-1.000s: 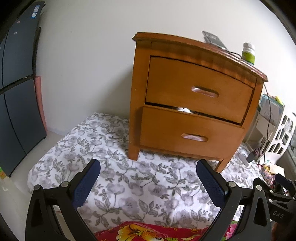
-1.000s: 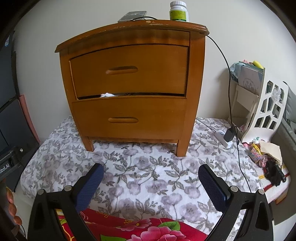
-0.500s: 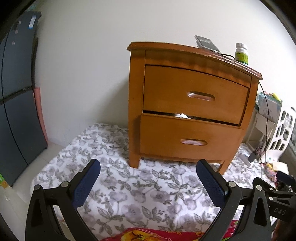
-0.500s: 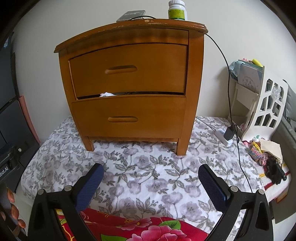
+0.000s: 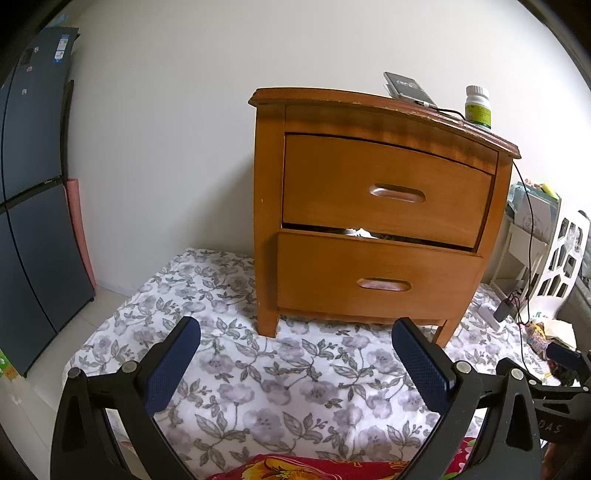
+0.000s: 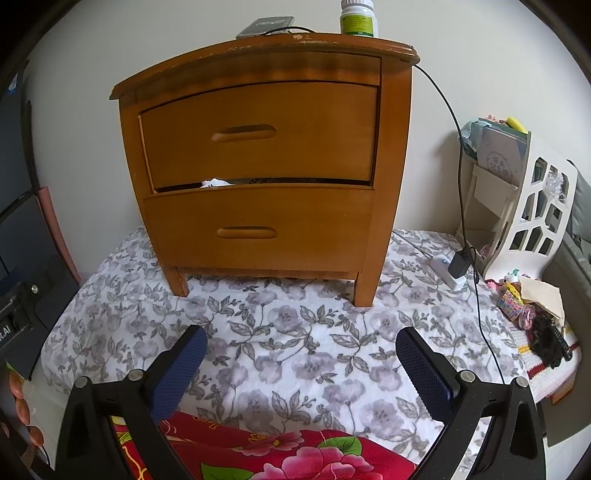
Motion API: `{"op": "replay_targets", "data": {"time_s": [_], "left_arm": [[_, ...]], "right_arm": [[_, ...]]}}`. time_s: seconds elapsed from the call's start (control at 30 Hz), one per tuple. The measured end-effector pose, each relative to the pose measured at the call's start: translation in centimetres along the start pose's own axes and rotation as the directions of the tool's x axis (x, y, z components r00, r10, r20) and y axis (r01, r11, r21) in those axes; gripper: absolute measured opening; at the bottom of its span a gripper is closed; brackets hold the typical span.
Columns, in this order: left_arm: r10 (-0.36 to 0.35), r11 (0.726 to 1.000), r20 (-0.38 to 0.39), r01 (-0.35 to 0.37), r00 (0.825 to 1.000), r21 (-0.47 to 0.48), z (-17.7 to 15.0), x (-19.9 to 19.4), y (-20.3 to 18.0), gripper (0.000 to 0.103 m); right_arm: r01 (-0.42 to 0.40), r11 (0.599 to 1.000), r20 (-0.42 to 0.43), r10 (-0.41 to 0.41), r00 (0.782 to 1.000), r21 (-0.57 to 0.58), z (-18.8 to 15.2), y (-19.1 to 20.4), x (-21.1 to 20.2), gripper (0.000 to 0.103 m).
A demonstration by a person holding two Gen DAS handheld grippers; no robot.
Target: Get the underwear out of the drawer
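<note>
A wooden nightstand (image 5: 376, 206) (image 6: 258, 155) with two drawers stands on a floral quilt. The lower drawer (image 5: 373, 277) (image 6: 255, 229) sits slightly ajar, and a scrap of white fabric (image 5: 356, 232) (image 6: 214, 182) pokes through the gap above it. Most of what lies in the drawer is hidden. My left gripper (image 5: 295, 339) is open above the quilt, well short of the nightstand, holding nothing. My right gripper (image 6: 301, 345) is likewise open and empty, facing the nightstand front from a distance. The other gripper's black frame (image 5: 554, 398) shows at the lower right of the left wrist view.
On the nightstand top lie a phone (image 5: 408, 89) with a cable and a green-labelled bottle (image 6: 357, 18). A white cut-out rack (image 6: 524, 206) with clutter stands to the right, a power adapter (image 6: 456, 266) beside it. Dark cabinets (image 5: 33, 206) line the left. A red floral blanket (image 6: 280, 454) lies below the grippers.
The left wrist view has pulled back and tilted up, so the nightstand looks smaller and more centred. The right gripper has edged slightly closer. Both stay open.
</note>
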State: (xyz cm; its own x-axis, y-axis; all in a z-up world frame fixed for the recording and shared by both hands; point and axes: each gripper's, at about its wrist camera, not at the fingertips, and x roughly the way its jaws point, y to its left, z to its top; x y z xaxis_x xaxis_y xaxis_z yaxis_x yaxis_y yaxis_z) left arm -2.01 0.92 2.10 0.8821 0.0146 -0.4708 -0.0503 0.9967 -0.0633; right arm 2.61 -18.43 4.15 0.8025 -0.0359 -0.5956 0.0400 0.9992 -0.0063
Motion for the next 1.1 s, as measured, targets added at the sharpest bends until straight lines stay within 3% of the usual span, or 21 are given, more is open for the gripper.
{"op": "replay_targets", "data": {"time_s": [1.1], "left_arm": [[-0.023,0.999,-0.06,0.02,0.998,-0.048,-0.1,1.1,0.7,0.103]], "right_arm": [[-0.003,1.0,-0.025,0.003,1.0,-0.012,-0.6,-0.1,0.6,0.103]]}}
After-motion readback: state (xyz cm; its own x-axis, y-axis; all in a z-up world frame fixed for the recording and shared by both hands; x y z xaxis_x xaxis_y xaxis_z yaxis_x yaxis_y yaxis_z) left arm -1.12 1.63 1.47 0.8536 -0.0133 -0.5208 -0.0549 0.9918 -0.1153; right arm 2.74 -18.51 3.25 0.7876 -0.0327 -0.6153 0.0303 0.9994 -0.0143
